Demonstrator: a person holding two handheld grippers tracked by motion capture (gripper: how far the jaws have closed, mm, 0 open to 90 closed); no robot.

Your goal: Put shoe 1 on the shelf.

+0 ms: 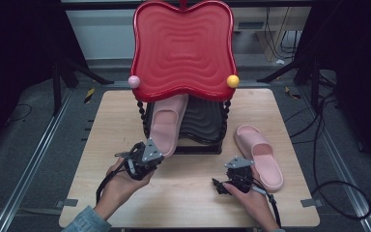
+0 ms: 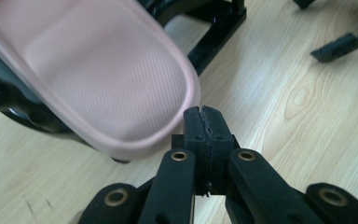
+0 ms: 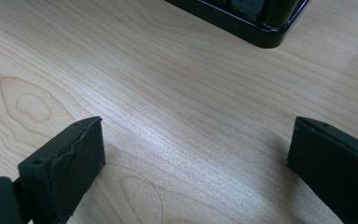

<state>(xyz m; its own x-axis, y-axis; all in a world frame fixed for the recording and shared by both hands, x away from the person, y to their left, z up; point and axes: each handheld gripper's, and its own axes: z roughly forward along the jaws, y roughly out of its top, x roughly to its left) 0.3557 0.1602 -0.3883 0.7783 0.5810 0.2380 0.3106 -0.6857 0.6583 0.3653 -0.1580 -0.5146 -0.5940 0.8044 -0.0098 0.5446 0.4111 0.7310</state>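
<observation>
The person is putting 2 pink slippers onto a 2-tier rack, and the first one is partly in.

That slipper lies with its toe under the red top tray, on the black lower shelf, while its heel hangs out over the wooden table toward 6 o'clock. In the left gripper view the heel rim sits just at 10 o'clock of the left gripper, whose pads are pressed together with nothing between them; they do not pinch the slipper. From the high view, the left gripper sits right at the heel.

The second slipper lies flat on the table at 3 o'clock of the rack, apart from it. The right gripper hovers low over bare wood at 7 o'clock of that slipper; in the right gripper view its jaws stand spread wide, empty.

Judged from this, the step in hand is seating the first slipper. The closed left claw looks set to nudge the heel toward 12 o'clock until the sole rests fully on the shelf. That calls for a level push along the slipper's length, not sideways. Next, the right claw would need to swing toward 2 o'clock and pinch the second slipper's rim.
</observation>
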